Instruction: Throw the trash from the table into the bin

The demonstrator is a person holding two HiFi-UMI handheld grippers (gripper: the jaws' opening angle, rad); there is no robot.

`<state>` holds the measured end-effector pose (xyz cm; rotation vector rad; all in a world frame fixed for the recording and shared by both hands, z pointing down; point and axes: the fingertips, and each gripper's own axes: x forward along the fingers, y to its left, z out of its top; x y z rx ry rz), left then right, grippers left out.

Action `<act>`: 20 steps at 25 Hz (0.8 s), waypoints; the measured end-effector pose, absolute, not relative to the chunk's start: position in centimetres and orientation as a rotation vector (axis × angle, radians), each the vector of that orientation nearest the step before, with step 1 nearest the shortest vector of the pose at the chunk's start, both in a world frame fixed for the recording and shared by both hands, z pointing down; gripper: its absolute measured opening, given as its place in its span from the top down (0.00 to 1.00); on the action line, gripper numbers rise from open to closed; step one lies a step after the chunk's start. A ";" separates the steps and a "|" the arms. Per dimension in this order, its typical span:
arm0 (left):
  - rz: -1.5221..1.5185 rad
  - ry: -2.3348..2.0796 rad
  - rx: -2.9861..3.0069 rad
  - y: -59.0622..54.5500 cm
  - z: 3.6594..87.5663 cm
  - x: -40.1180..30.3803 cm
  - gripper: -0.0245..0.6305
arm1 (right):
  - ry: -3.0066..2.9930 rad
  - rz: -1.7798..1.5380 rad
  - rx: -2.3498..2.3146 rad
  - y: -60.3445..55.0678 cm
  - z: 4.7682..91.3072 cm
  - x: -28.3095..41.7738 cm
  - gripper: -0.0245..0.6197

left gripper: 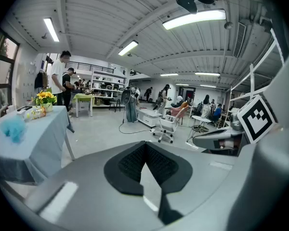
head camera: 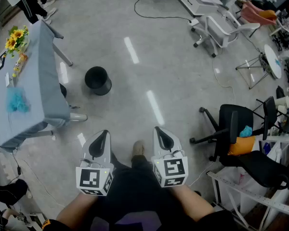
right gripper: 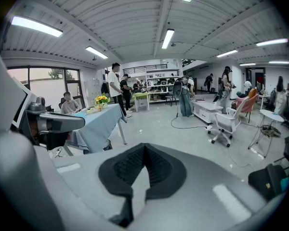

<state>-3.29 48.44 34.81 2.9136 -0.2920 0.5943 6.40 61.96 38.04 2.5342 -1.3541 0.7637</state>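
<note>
Well apart from the table [head camera: 38, 81] and black bin [head camera: 98, 80], left gripper [head camera: 103, 134] and right gripper [head camera: 160, 131] hang closed on nothing.

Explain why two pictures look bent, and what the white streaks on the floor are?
Head view: the streaks are glare on the shiny floor, probably overhead light mirrored. Left gripper view: a wide-angle lens bows the ceiling and blackens the corners. Right gripper view: same bending; the lamps glow brightly.
</note>
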 end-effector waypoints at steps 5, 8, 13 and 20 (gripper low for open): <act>0.585 -0.311 2.910 48.4 34.8 -3.0 0.95 | -1.363 0.763 2.531 61.9 37.9 6.5 0.97; 0.580 -0.318 2.910 48.3 34.7 -2.8 0.95 | -1.367 0.764 2.529 61.9 38.0 6.8 0.97; 0.574 -0.339 2.902 47.9 34.7 -2.9 0.95 | -1.372 0.753 2.525 61.4 37.8 7.0 0.96; 0.547 -0.415 2.888 46.1 33.8 -3.6 0.95 | -1.430 0.703 2.517 59.5 36.0 7.0 0.96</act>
